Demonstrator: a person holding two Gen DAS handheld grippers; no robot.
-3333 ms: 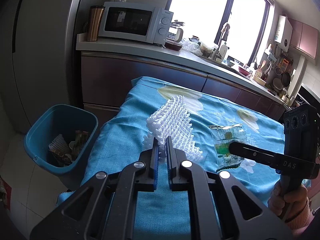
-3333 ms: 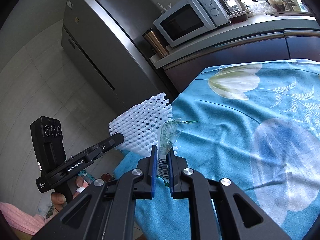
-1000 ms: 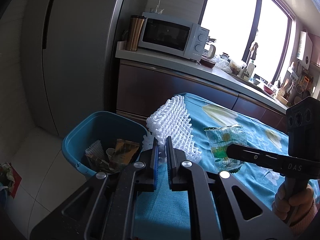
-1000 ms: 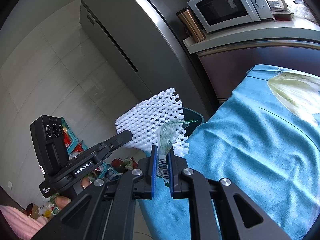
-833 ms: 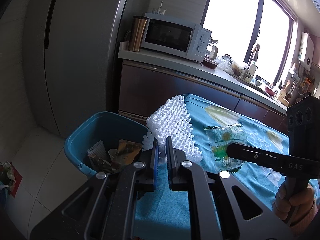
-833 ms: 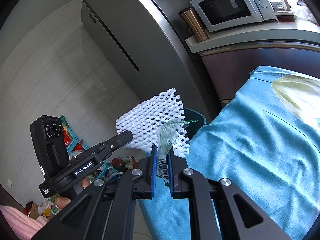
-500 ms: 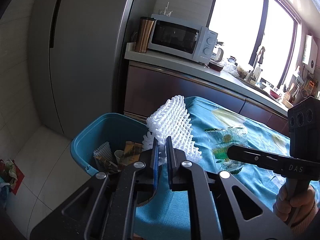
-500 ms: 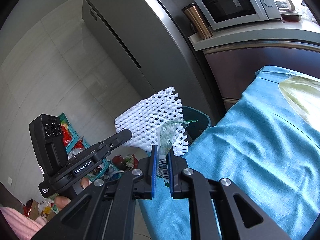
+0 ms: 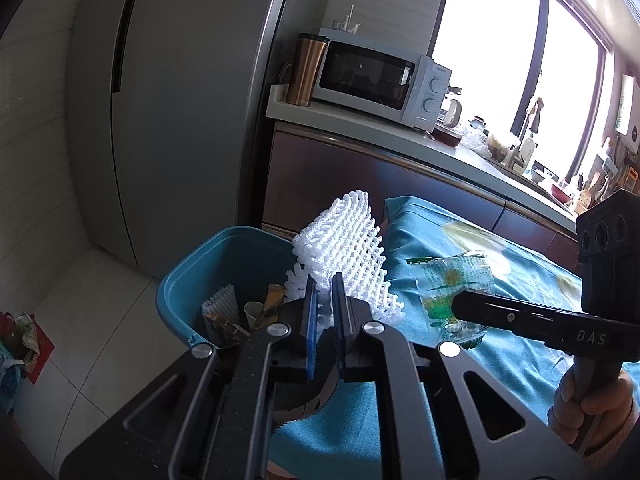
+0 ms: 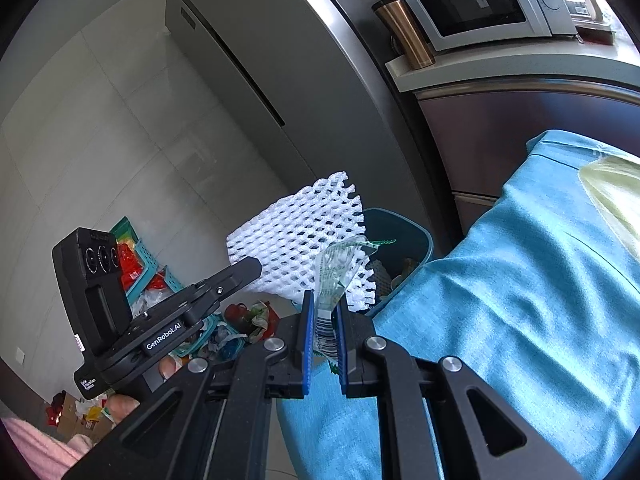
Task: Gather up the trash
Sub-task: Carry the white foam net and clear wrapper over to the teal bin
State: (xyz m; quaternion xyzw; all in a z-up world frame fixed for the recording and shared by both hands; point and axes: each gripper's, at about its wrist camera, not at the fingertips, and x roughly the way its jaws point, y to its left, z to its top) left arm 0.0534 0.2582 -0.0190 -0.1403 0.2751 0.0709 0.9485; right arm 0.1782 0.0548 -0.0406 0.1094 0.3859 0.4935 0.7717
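Note:
My left gripper (image 9: 324, 280) is shut on a white foam fruit net (image 9: 344, 248) and holds it in the air by the table's left end, beside the blue trash bin (image 9: 188, 280). The net also shows in the right wrist view (image 10: 296, 240). My right gripper (image 10: 323, 300) is shut on a clear plastic wrapper with green print (image 10: 334, 268). It holds the wrapper over the table's edge, just right of the net. The wrapper also shows in the left wrist view (image 9: 452, 288). The bin (image 10: 400, 232) holds several pieces of trash.
The table has a blue flowered cloth (image 10: 520, 280). A grey fridge (image 9: 180, 100) stands behind the bin. A counter (image 9: 360, 128) carries a microwave (image 9: 376, 76) and a copper tumbler (image 9: 306, 68). Clutter and a small basket (image 10: 148, 268) lie on the floor at left.
Both grippers have moved left along the table toward the bin with the net and the wrapper still held. The bin now sits closer and more central in the left wrist view.

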